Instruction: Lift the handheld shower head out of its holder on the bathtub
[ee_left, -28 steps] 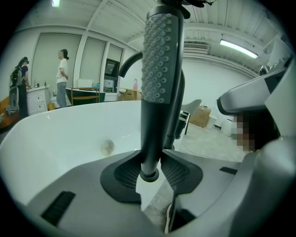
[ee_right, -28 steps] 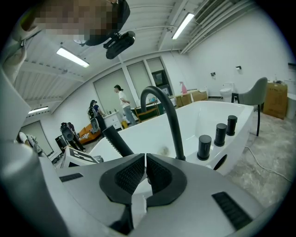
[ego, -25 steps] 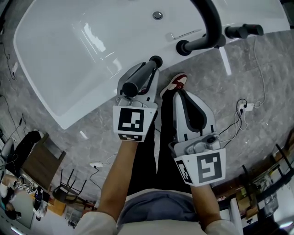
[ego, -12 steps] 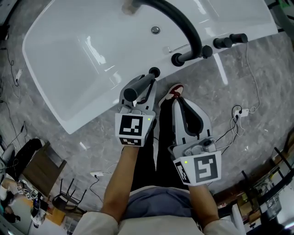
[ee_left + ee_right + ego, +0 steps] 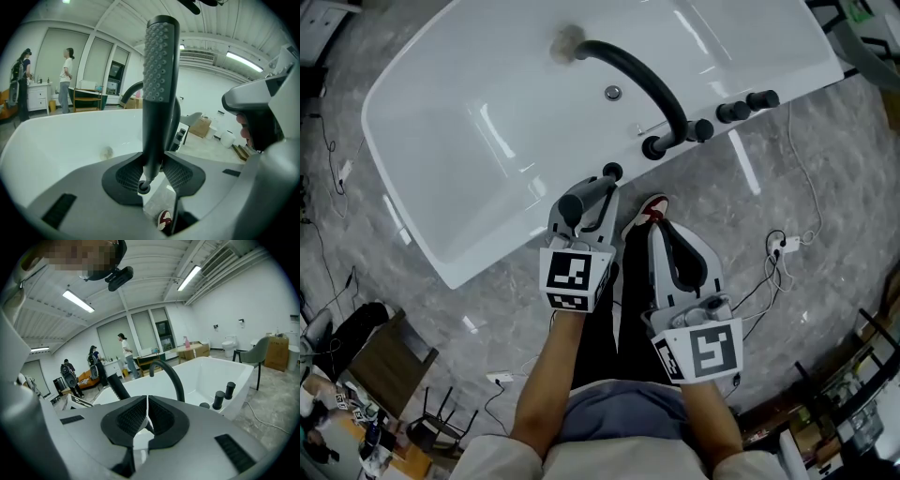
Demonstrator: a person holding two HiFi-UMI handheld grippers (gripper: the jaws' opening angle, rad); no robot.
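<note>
The left gripper [image 5: 153, 165] is pinching the black, nub-faced cylindrical shower head [image 5: 160, 70] near its lower end, holding it upright and seemingly clear of the round black holder [image 5: 612, 172] on the white bathtub [image 5: 441, 150] rim. The right gripper [image 5: 146, 414] is idling, jaws pressed together on nothing. Gripped so low, the wand is risking tipping or slipping.
</note>
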